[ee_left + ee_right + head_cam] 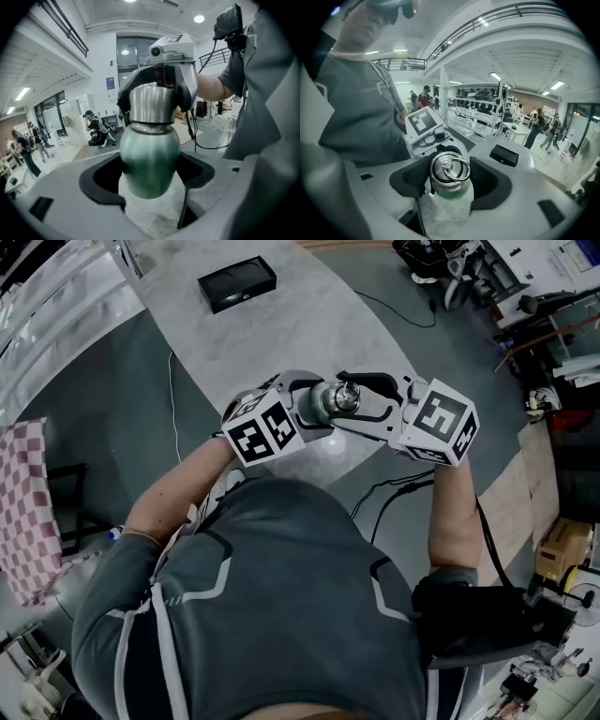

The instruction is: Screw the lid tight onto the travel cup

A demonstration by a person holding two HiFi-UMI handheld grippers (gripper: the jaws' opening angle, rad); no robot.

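The travel cup (336,399) hangs in the air over the table, held between both grippers. Its green body (150,159) sits between the black pads (101,180) of my left gripper (149,176), which is shut on it. The steel lid (151,105) sits on top of the body. In the right gripper view the lid (449,169), with its ring handle, faces the camera. My right gripper (449,180) is shut round it. In the head view the left gripper (311,411) comes in from the left and the right gripper (366,399) from the right.
A pale marble table (281,324) lies below the cup, with a black box (237,282) at its far end. A checkered cloth (23,502) is at the left, and cables (394,493) and a cardboard box (562,545) at the right. Several people stand far off.
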